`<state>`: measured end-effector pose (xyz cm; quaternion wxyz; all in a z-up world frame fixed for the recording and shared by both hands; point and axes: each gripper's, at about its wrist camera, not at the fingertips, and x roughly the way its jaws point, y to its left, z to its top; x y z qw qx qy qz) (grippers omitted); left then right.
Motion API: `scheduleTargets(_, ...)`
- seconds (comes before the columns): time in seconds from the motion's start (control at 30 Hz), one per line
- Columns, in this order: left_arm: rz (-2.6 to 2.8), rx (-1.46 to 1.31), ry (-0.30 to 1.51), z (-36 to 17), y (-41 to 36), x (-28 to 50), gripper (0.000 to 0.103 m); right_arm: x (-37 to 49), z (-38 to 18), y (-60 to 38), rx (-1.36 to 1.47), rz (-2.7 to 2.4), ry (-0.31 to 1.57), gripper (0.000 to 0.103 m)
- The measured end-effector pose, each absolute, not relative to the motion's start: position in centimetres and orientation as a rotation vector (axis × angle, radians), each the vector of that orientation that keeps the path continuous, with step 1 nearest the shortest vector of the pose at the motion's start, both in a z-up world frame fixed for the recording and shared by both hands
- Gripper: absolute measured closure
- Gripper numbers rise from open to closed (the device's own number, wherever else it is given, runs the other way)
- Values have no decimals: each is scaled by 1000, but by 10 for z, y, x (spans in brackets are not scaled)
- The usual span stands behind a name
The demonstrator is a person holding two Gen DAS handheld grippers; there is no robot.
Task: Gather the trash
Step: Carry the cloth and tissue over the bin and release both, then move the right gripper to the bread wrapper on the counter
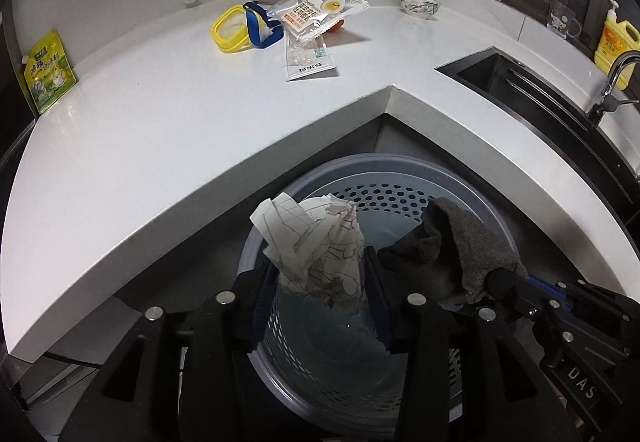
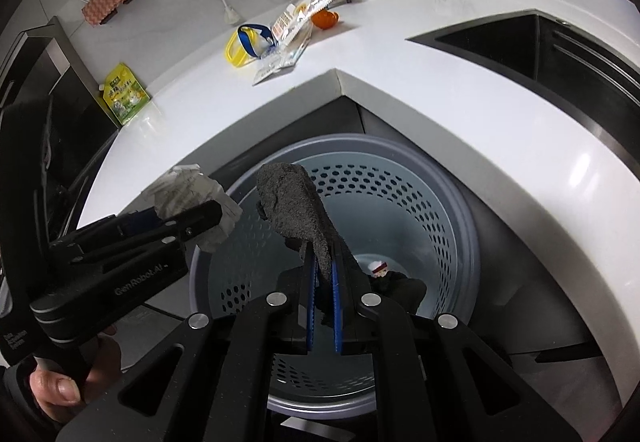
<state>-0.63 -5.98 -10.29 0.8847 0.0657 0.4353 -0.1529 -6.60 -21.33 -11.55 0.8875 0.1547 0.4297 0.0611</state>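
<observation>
**Both loads over the bin — release step**

Crumpled white paper with thin dark line print (image 1: 316, 242): sits between the blue pads of the left hand-held gripper (image 1: 320, 284), directly above the mouth of the pale blue perforated plastic waste basket (image 1: 400, 194). Jaws are partly spread; paper still looks wedged between them, can't confirm the pads are pressing. No earlier frame to compare.

Dark grey fuzzy cloth scrap (image 2: 298, 210): pinched by the right hand-held gripper (image 2: 325, 278), jaws pressed together on its lower edge, rest of the scrap stands up above the fingertips. Also over the basket opening, right of the paper.

Basket stands on the floor in the inner corner of the white stone table (image 1: 160, 130). Something small with red and white lies at the bottom; can't identify it.

Judgement on doing the drop well:
- Keep both tips inside the rim line before letting go; paper is light and could catch the rim on the table side.
- Spread left jaws fully; crumpled paper may cling to a pad, so tilt the tips down.
- Cloth may snag the ribbed pads; open wide.

Remaining on the table, well apart from the basket: clear printed plastic snack wrappers (image 1: 312, 26) beside a yellow-rimmed container lid (image 1: 230, 32). Likely next pickups.
</observation>
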Motion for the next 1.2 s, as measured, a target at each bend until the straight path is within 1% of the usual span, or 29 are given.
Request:
scheduleTargets(0.03,-315,136,903,-103,-60,-6,51,-66,-116,-213,320,126,895,96)
scheduleTargets(0.07,-314,135,900,-102,-60,-6,50,-65,-117,-214,319,124,898,96)
scheduleTargets(0.13,-311,133,894,-101,-59,-6,42,-66,-117,-214,317,119,898,96)
scheduleTargets(0.17,-309,132,891,-100,-59,-6,39,-66,-116,-216,319,115,890,94)
scheduleTargets(0.2,-307,131,888,-99,-58,-6,35,-66,-114,-217,320,111,884,83)
scheduleTargets(0.23,-306,128,887,-99,-58,-6,32,-67,-113,-217,320,106,874,77)
scheduleTargets(0.27,-305,125,887,-99,-57,-6,32,-68,-111,-218,317,102,865,71)
scheduleTargets(0.6,-300,113,889,-99,-55,-5,27,-70,-111,-218,311,104,866,71)
scheduleTargets(0.87,-297,105,875,-97,-54,-6,20,-72,-111,-220,328,98,864,71)
scheduleTargets(0.93,-296,95,867,-94,-51,-6,15,-71,-111,-221,333,97,860,70)
scheduleTargets(1.0,-292,86,859,-91,-49,-5,13,-71,-109,-222,334,93,853,67)
scheduleTargets(1.2,-261,78,829,-80,-41,1,10,-66,-100,-225,332,91,827,60)
